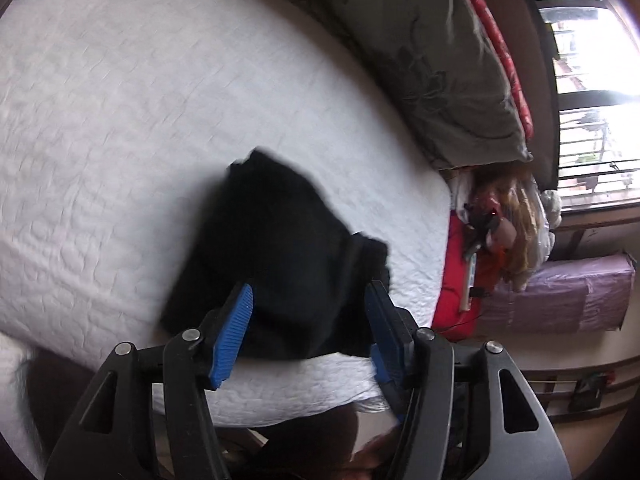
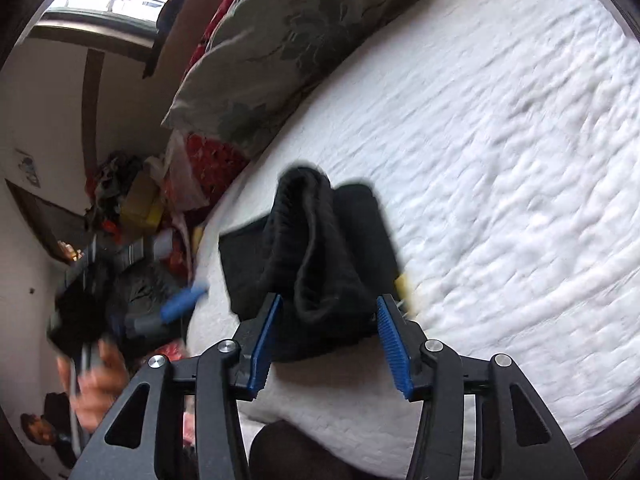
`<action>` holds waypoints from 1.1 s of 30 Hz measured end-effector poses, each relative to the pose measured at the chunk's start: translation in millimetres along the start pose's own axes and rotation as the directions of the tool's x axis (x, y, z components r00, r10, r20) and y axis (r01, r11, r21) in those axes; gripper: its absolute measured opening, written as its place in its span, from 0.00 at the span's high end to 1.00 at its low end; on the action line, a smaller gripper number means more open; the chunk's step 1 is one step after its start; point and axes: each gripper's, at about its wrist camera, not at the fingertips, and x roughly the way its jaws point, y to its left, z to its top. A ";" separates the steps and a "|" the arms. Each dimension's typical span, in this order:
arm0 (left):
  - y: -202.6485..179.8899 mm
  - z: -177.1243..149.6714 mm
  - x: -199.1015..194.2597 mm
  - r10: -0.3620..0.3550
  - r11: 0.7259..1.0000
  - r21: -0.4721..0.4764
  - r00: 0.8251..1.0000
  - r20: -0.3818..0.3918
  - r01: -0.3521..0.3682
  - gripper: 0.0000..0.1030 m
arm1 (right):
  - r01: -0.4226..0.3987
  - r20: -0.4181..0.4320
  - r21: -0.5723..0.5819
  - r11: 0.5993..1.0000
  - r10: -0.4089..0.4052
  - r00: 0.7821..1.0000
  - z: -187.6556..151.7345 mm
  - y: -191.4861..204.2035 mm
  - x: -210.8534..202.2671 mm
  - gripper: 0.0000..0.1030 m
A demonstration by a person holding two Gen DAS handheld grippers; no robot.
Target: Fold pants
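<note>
Black pants point(image 1: 276, 256) lie folded in a compact bundle near the edge of a white quilted bed point(image 1: 120, 140). In the right wrist view the pants point(image 2: 320, 264) show a ribbed waistband standing up on top. My left gripper point(image 1: 310, 296) is open, its blue pads held above the near end of the bundle, holding nothing. My right gripper point(image 2: 328, 308) is open too, over the near edge of the pants. The left gripper also shows blurred at the left of the right wrist view point(image 2: 176, 308).
A grey floral pillow point(image 1: 436, 64) with a red one behind lies at the bed's head. Beside the bed are a cluttered pile of things point(image 1: 504, 232), a purple wrapped box point(image 1: 576, 292) and a window point(image 1: 592, 80).
</note>
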 end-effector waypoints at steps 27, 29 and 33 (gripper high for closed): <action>7.3 32.7 23.2 0.006 0.999 -0.037 1.000 0.001 -0.006 0.43 | 0.135 -0.065 -0.051 0.990 -0.138 0.988 50.5 -3.6 31.7 0.59; 22.4 17.5 4.0 0.000 0.999 -0.049 1.000 0.027 0.002 0.41 | 0.106 -0.027 -0.078 0.991 -0.108 0.994 54.2 5.6 16.8 0.57; 46.8 -13.7 3.1 -0.067 0.990 -0.122 0.998 0.005 0.067 0.40 | 0.085 -0.022 -0.191 0.978 -0.091 0.996 51.0 26.0 -0.9 0.48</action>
